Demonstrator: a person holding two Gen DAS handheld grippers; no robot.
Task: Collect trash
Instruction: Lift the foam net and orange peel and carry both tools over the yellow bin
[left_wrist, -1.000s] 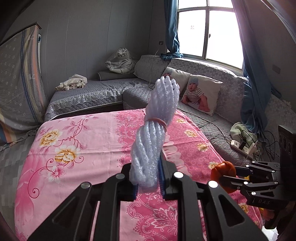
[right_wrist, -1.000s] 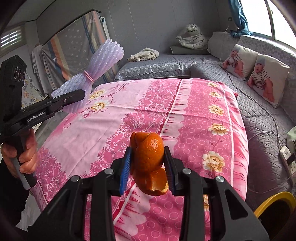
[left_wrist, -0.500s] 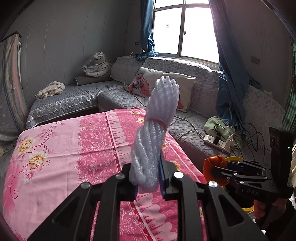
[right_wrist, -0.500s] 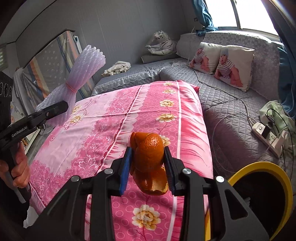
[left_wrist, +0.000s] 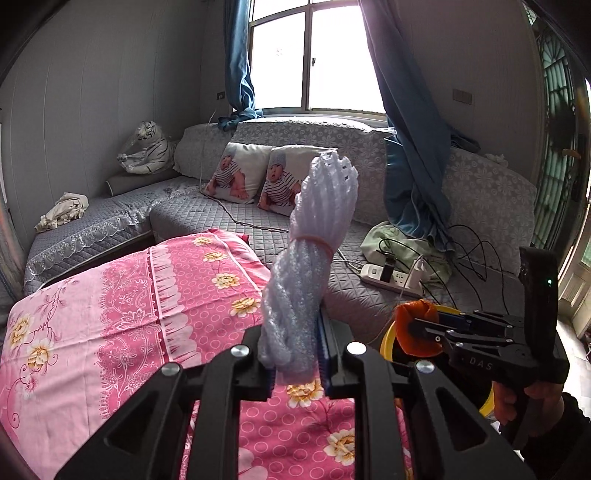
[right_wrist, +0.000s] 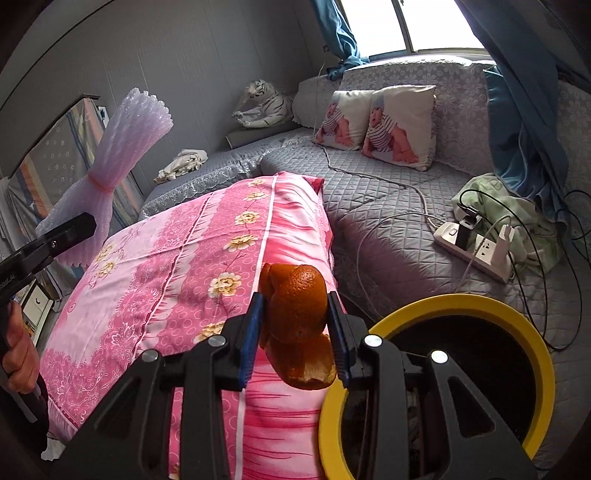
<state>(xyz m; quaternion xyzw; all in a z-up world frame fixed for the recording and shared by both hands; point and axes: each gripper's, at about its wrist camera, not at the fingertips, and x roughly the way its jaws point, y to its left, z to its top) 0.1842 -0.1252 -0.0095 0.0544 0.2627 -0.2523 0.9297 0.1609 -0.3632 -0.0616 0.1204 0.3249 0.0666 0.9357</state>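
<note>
My left gripper (left_wrist: 295, 363) is shut on a twisted white foam net (left_wrist: 310, 258) tied with a pink band, held upright above the pink bedspread (left_wrist: 129, 325). The net also shows at the left of the right wrist view (right_wrist: 110, 177). My right gripper (right_wrist: 297, 339) is shut on a piece of orange peel (right_wrist: 295, 314), held over the table's right edge beside a yellow-rimmed black bin (right_wrist: 461, 314). In the left wrist view the right gripper (left_wrist: 424, 332) with the peel (left_wrist: 415, 325) is over the bin rim (left_wrist: 388, 339).
A grey quilted corner sofa (right_wrist: 388, 192) wraps around the table. On it lie a white power strip with cables (right_wrist: 476, 251), a green cloth (right_wrist: 517, 214), two baby-print pillows (right_wrist: 376, 122) and a toy tiger (right_wrist: 266, 103). Blue curtains (left_wrist: 413, 147) hang by the window.
Both grippers have swung right, away from the middle of the pink table toward its right edge. The yellow-rimmed bin has come into view and now lies close under the right gripper. Both grips unchanged.
</note>
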